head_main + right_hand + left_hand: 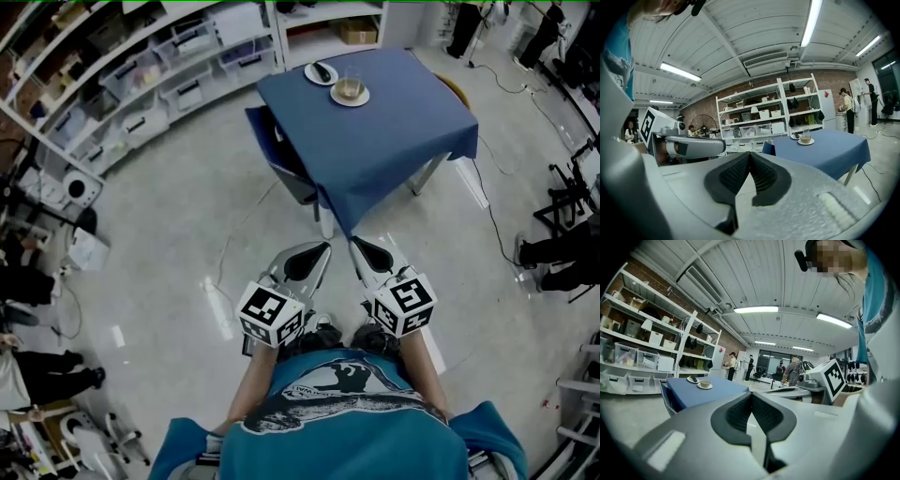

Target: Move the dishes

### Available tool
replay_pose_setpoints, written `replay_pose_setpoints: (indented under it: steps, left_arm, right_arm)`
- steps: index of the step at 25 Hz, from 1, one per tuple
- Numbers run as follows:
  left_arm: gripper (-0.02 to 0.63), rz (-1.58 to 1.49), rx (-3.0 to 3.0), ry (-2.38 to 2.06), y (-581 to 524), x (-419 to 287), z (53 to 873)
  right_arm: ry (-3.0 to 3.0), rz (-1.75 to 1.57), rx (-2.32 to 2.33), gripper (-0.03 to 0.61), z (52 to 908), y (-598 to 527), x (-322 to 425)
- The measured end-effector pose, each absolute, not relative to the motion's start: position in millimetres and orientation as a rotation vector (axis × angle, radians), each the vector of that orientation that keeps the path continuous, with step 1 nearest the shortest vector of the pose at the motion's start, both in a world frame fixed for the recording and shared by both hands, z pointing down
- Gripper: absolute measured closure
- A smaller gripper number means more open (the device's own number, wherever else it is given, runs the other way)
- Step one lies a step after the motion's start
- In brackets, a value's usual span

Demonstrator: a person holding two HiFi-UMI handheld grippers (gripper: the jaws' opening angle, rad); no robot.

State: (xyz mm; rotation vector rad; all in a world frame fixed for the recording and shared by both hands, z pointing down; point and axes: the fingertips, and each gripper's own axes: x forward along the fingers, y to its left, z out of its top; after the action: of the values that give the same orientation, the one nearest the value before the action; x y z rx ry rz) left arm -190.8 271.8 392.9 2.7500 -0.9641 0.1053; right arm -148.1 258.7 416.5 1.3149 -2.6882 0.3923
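Left gripper (302, 263) and right gripper (375, 255) hung by the body, jaws together, empty, presumably since the white round dishes (360, 97) on the blue-clothed square table (384, 141) stood well apart.

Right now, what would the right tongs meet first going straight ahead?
Probably the near hanging corner of the blue tablecloth, or the chair beside it. Only floor shows before them, but depth is unclear.

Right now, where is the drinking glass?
In the head view, the glass stands on a saucer near the far edge of the blue table, just right of a second plate.
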Motion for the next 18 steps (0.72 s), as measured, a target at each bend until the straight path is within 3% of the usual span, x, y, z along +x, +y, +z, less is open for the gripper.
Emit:
replay_pose_setpoints:
  steps: [18]
  left_arm:
    - [0.6,0.132,2.746,-0.887,234,-178,407]
  right_arm:
    - [-2.606,0.462,1.408,0.575,431,233,-122]
